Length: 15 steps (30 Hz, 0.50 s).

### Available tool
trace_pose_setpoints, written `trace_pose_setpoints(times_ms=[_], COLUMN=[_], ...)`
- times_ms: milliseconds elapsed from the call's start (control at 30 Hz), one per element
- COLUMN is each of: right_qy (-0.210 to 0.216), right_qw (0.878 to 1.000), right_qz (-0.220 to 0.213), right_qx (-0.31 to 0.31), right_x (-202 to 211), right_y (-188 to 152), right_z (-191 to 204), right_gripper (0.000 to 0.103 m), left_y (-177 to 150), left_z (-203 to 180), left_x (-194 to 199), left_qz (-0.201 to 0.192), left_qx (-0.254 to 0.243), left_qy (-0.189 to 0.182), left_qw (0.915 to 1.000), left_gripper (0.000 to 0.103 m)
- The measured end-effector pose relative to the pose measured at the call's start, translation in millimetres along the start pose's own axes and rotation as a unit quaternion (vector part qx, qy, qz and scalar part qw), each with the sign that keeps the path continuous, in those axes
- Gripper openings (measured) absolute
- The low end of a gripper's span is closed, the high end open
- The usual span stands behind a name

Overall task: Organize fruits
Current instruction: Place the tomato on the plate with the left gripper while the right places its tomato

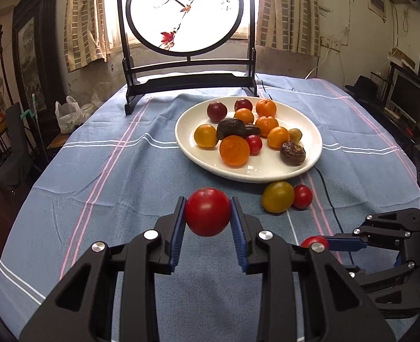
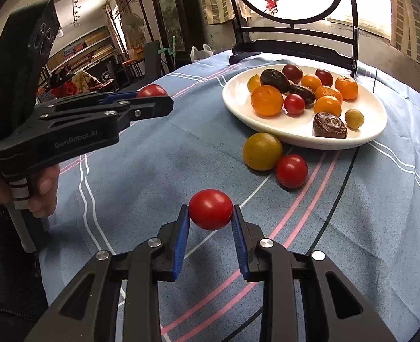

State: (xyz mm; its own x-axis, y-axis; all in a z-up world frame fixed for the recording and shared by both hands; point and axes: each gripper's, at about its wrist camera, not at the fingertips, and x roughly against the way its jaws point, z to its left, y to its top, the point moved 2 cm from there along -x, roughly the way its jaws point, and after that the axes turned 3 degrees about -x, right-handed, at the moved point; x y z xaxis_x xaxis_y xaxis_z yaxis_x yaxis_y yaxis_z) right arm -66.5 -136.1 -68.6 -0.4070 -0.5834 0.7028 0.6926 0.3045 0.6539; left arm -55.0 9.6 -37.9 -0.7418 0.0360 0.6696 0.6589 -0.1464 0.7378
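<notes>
My left gripper (image 1: 208, 212) is shut on a red tomato (image 1: 207, 212) and holds it above the blue cloth, short of the white plate (image 1: 266, 172). My right gripper (image 2: 210, 213) is shut on a second red tomato (image 2: 210, 209); it shows low right in the left wrist view (image 1: 314, 241). The plate holds several oranges, tomatoes and dark fruits. A yellow-green fruit (image 1: 278, 196) and a small red tomato (image 1: 303, 196) lie on the cloth by the plate's near rim. They also show in the right wrist view: the yellow-green fruit (image 2: 262, 151) and the small red tomato (image 2: 292, 170).
A dark wooden screen stand (image 1: 187, 82) with a round bird painting stands behind the plate. A black cable (image 1: 328, 196) runs across the cloth right of the plate. The left gripper (image 2: 152, 90) and the hand holding it fill the left of the right wrist view.
</notes>
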Motion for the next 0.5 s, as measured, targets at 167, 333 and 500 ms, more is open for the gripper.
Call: trace_pose_setpoints(times_ms=[167, 333, 500], right_qy=[-0.024, -0.047, -0.106], right_qw=[1.000, 0.998, 0.992], right_qz=[-0.004, -0.018, -0.067], right_qx=[-0.013, -0.029, -0.019], right_x=[5, 22, 45], right_y=[2, 26, 83], right_z=[-7, -23, -47], right_gripper=[0.030, 0.030, 0.030], left_y=[4, 37, 95], left_z=[5, 6, 0], left_x=[-9, -17, -34], left_qz=[0.023, 0.016, -0.025], left_qx=[-0.020, -0.067, -0.090], left_qy=[-0.015, -0.020, -0.013], left_qw=[0.9994, 0.9974, 0.9955], left_gripper=[0.030, 0.030, 0.030])
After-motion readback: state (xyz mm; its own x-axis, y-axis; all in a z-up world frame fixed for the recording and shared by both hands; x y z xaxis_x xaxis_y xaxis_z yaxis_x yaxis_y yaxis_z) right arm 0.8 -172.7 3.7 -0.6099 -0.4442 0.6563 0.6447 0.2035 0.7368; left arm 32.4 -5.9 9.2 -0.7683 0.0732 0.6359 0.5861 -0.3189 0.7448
